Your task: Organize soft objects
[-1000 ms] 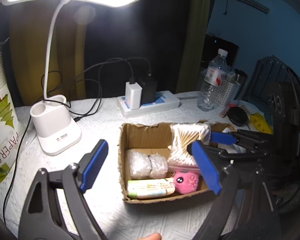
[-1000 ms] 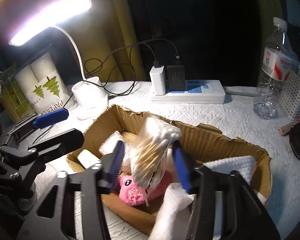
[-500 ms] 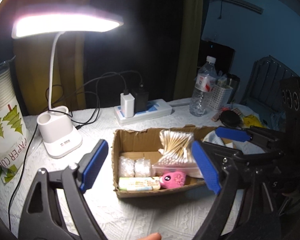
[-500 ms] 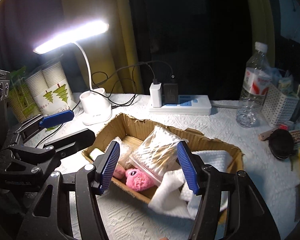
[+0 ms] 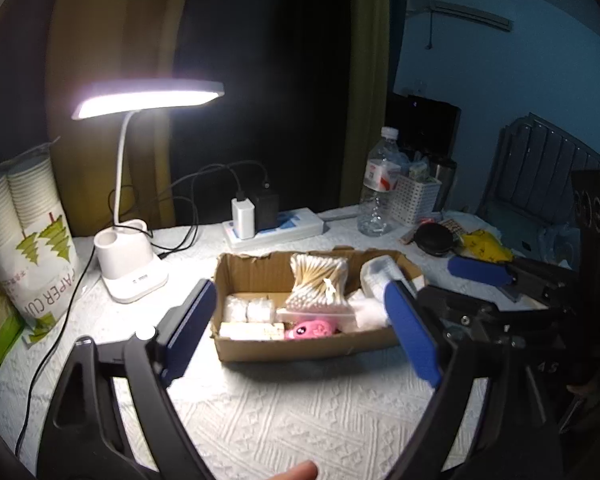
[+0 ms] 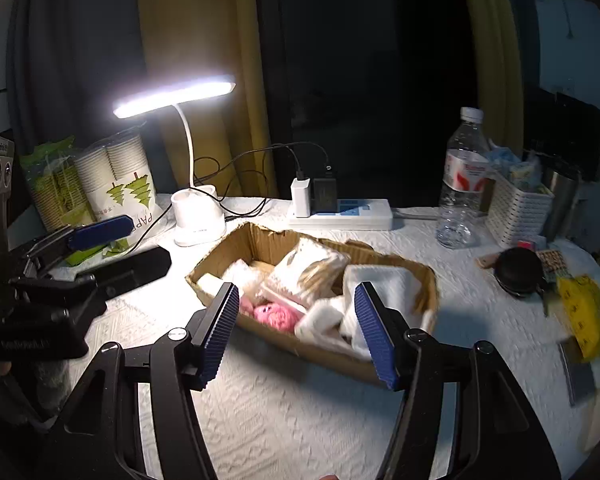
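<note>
We hold both tools back from the torn brown cardboard box [image 6: 396,268] on the white embossed tabletop [image 5: 300,412], and neither carries anything. The left gripper [image 5: 300,330] has its blue-padded jaws spread wide and empty; the right gripper [image 6: 296,334] has its jaws released too, with only air between them.

The soft things all lie inside the box: the clear bag of cotton swabs [image 5: 320,280] near the middle, the small pink plush toy [image 5: 310,329] against the front wall, the white cotton pads in wrap [image 5: 247,310] to the left, and the folded white cloth [image 6: 380,288] at the right end, partly spilling toward the front edge.

We judge the sorting to be near its end, between placements. Our next move, if any, calls for tucking that loose cloth fully in, reaching from above without tipping the light box.
</note>
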Demonstrator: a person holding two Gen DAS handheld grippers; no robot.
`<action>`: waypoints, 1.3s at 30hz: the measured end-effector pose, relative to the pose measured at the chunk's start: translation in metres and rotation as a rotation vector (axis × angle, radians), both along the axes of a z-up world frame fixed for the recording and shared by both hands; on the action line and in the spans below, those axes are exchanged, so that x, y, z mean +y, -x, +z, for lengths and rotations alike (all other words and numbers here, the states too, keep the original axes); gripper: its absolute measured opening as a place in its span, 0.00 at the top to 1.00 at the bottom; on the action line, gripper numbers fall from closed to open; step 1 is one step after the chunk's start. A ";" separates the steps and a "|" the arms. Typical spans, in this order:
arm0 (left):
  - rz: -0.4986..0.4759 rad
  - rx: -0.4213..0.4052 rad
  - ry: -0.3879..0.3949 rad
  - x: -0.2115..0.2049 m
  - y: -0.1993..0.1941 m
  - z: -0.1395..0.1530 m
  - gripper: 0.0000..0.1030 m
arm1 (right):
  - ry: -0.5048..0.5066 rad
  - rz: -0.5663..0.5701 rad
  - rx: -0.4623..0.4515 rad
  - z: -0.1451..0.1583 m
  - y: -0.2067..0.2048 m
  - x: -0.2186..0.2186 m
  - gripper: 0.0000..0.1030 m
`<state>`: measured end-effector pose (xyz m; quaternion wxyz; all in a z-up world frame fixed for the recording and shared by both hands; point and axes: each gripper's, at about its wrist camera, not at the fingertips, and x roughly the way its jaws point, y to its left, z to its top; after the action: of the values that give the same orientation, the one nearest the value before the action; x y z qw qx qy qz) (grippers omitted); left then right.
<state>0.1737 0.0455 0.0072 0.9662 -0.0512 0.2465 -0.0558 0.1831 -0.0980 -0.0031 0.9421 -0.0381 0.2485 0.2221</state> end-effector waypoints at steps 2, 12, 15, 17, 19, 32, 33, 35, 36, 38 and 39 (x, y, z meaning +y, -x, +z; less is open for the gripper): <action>0.008 -0.005 -0.007 -0.003 0.010 0.002 0.16 | -0.003 -0.009 -0.006 -0.001 0.011 -0.006 0.38; 0.023 -0.054 -0.017 -0.022 0.057 0.011 0.09 | -0.023 -0.048 -0.042 -0.002 0.062 -0.036 0.38; 0.030 -0.071 -0.025 -0.030 0.070 0.016 0.08 | -0.025 -0.058 -0.066 0.001 0.079 -0.045 0.38; 0.039 -0.079 -0.030 -0.034 0.079 0.019 0.08 | -0.026 -0.065 -0.089 0.003 0.090 -0.050 0.27; 0.045 -0.084 -0.041 -0.039 0.086 0.023 0.08 | -0.026 -0.075 -0.116 0.007 0.101 -0.056 0.20; 0.059 -0.163 -0.090 -0.057 0.126 0.057 0.08 | -0.030 -0.121 -0.216 0.035 0.148 -0.078 0.20; 0.062 -0.170 -0.089 -0.057 0.127 0.060 0.08 | -0.029 -0.125 -0.224 0.039 0.150 -0.079 0.20; 0.078 -0.187 -0.087 -0.055 0.131 0.066 0.08 | -0.030 -0.132 -0.236 0.043 0.154 -0.080 0.20; 0.083 -0.193 -0.087 -0.054 0.133 0.068 0.08 | -0.031 -0.135 -0.242 0.046 0.156 -0.081 0.20; 0.082 -0.199 -0.084 -0.053 0.135 0.071 0.07 | -0.031 -0.138 -0.251 0.050 0.159 -0.082 0.20; 0.083 -0.203 -0.084 -0.052 0.137 0.073 0.07 | -0.031 -0.138 -0.255 0.051 0.160 -0.082 0.20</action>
<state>0.0365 -0.0064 0.0800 0.9890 -0.0150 0.1471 -0.0104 0.0234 -0.1796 0.0480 0.9795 -0.0342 0.1253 0.1538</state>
